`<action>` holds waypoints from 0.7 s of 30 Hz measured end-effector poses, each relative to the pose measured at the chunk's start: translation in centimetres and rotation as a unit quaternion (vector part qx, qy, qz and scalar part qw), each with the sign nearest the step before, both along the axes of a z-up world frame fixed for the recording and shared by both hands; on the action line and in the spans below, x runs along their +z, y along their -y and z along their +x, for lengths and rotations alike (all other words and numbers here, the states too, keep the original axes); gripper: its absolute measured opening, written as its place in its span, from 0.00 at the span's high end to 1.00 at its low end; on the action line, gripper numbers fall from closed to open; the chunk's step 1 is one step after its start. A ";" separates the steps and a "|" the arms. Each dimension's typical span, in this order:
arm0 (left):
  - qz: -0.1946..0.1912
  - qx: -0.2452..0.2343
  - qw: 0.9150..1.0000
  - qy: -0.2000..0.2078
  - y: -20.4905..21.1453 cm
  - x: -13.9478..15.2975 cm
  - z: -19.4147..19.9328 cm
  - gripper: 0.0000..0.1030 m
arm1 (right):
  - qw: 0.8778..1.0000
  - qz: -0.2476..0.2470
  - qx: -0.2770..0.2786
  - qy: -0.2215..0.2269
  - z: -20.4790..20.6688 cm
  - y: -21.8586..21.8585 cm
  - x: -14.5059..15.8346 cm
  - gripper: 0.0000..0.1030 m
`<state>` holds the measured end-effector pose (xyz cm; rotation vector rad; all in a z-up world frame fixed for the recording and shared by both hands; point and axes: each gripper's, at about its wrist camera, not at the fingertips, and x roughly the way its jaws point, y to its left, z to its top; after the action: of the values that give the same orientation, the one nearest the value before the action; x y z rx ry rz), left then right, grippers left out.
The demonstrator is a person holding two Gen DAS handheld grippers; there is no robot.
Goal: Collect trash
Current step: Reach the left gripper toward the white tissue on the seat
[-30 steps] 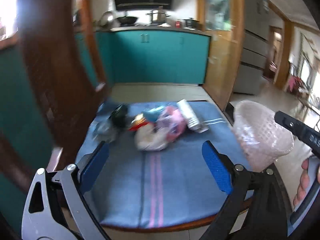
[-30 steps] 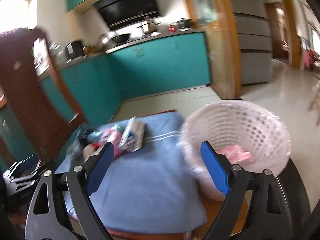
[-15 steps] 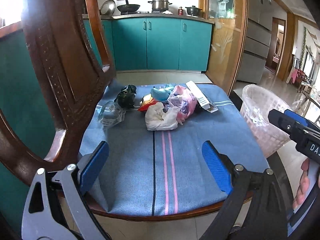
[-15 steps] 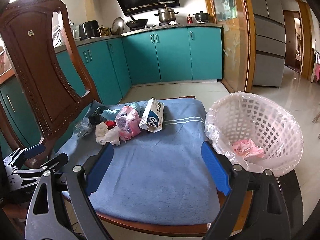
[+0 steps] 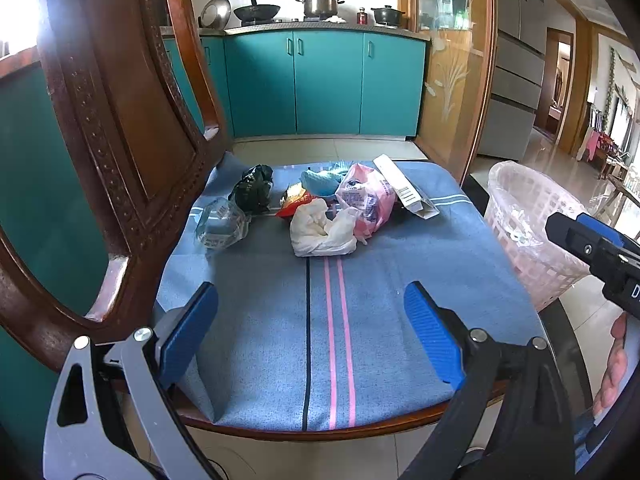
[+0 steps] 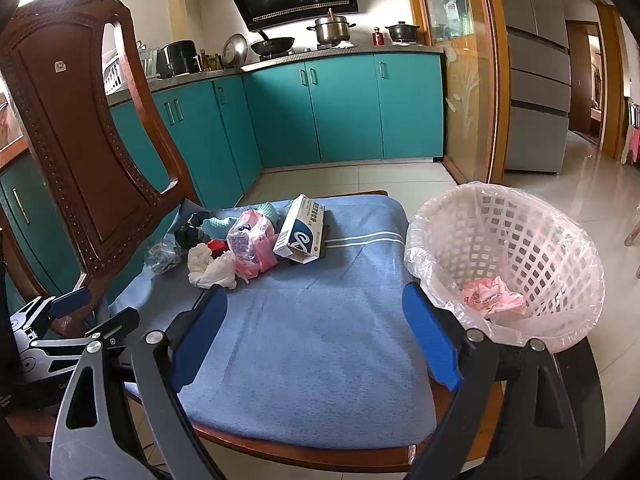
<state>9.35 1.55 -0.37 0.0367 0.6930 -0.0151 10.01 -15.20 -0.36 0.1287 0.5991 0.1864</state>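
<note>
**Trash heaped at the far edge of the chair seat, both tools empty**

On the chair seat, over its blue striped cushion cover (image 5: 280,320), we see the trash gathered in a loose heap along the far edge, close to the carved wooden backrest (image 5: 120,128) that rises on the left side. Going left to right, a crumpled clear plastic wrapper (image 5: 220,224) lies nearest the left edge, with a dark green crumpled bag (image 5: 252,190) just behind it. Next come a red-orange snack wrapper (image 5: 292,202) and a teal cloth-like piece (image 5: 320,182) behind it, then a white crumpled plastic bag (image 5: 320,232) at the front of the heap, touching a pink printed packet (image 5: 366,200). A white carton box (image 6: 302,228) leans against the packet at the right end of the heap.

Beside the seat's right edge stands a white lattice wastebasket (image 6: 520,248) lined with a clear bag, with a pink crumpled wrapper (image 6: 494,294) lying inside it.

We hold the left gripper (image 5: 312,332) above the near part of the seat, its blue pads spread wide apart with nothing between them. The right gripper (image 6: 316,340) hovers near the seat's near right corner, likewise spread wide and empty, its right pad just in front of the wastebasket.
</note>
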 end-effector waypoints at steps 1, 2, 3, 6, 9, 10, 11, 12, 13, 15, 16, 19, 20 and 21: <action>0.000 0.000 1.000 0.000 0.0 0.0 0.0 0.09 | 1.000 0.000 0.000 0.000 0.0 0.0 0.0 0.15; 0.000 0.000 1.000 -0.001 0.0 -0.1 0.1 0.09 | 1.000 0.001 0.000 0.000 0.0 0.1 0.0 0.15; -0.001 0.001 1.000 -0.002 0.0 -0.1 0.1 0.09 | 1.000 0.001 0.000 0.000 0.0 0.1 0.0 0.15; 0.001 -0.002 1.000 -0.005 0.2 -0.4 0.3 0.09 | 1.000 0.001 0.001 0.000 0.0 0.0 0.0 0.15; 0.003 -0.004 1.000 -0.008 0.3 -0.7 0.7 0.09 | 1.000 0.001 0.001 -0.001 0.0 0.1 0.0 0.15; 0.003 -0.004 1.000 -0.010 0.4 -0.8 1.1 0.09 | 1.000 0.002 0.000 -0.001 0.0 0.1 0.0 0.15; 0.002 -0.005 1.000 -0.012 0.5 -0.9 1.7 0.09 | 1.000 0.003 0.000 -0.001 0.0 0.2 0.0 0.15; -0.004 -0.005 1.000 -0.015 0.6 -1.0 2.6 0.09 | 1.000 0.004 0.001 -0.001 0.0 0.1 0.0 0.15; -0.010 -0.006 1.000 -0.017 0.6 -1.1 3.2 0.09 | 1.000 0.004 0.001 -0.001 0.0 0.1 0.0 0.15; -0.022 -0.011 0.999 -0.022 0.7 -1.5 4.8 0.09 | 1.000 0.002 0.002 -0.001 0.0 0.0 0.0 0.15; -0.024 -0.011 0.999 -0.026 0.8 -1.9 5.8 0.09 | 1.000 0.002 0.002 -0.001 0.0 0.0 0.0 0.15; -0.012 -0.016 0.999 -0.040 1.6 -3.2 8.8 0.14 | 1.000 0.000 0.001 -0.007 0.3 0.0 -0.2 0.15; -0.007 -0.018 0.999 -0.044 1.8 -3.6 9.5 0.16 | 1.000 0.000 -0.001 -0.008 0.4 0.1 -0.3 0.15; 0.002 -0.019 0.998 -0.052 2.1 -4.2 10.6 0.18 | 1.000 0.000 -0.001 -0.010 0.5 0.2 -0.4 0.15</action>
<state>19.93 -0.55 -4.58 0.0536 0.7970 -0.0526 10.48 -15.37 -0.76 0.1307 0.6179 0.1824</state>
